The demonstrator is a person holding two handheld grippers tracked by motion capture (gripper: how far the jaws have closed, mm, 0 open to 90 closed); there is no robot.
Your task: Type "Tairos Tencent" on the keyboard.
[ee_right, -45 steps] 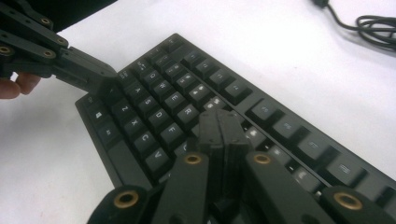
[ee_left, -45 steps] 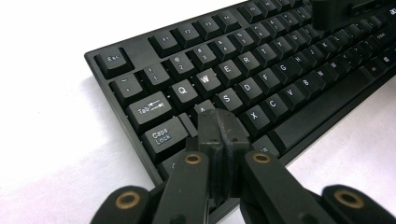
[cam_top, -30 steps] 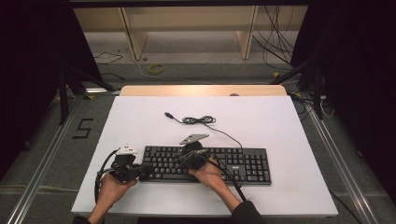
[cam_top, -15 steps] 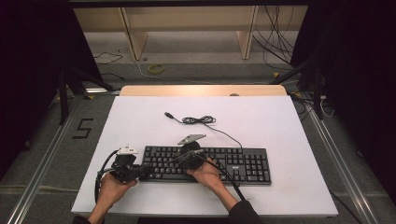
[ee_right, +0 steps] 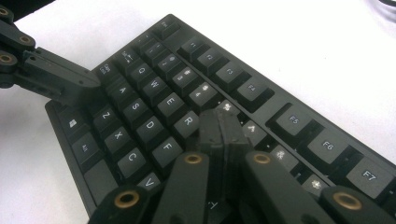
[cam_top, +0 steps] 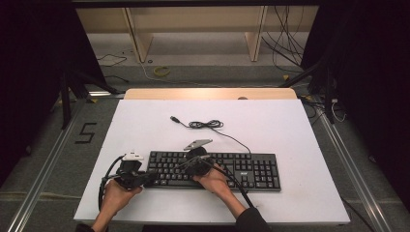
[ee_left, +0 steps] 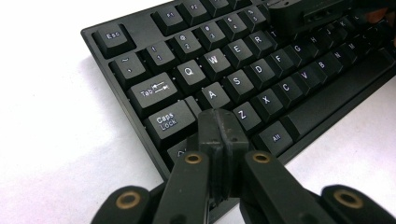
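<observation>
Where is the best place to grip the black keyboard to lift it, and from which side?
Probably the keyboard at its short left edge, from the left: it lies flat on the white table, and that thin edge is free. The left gripper, now shut, is already there and must open first.

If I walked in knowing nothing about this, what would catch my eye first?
A black keyboard lies near the front edge of a white table, and a person's two hands hold black grippers over its left half. The left gripper, jaws shut, points down at the Shift key by Caps Lock, while the right gripper, also shut, sits over the T key. Behind the keyboard, its loose cable lies coiled on the table.
</observation>
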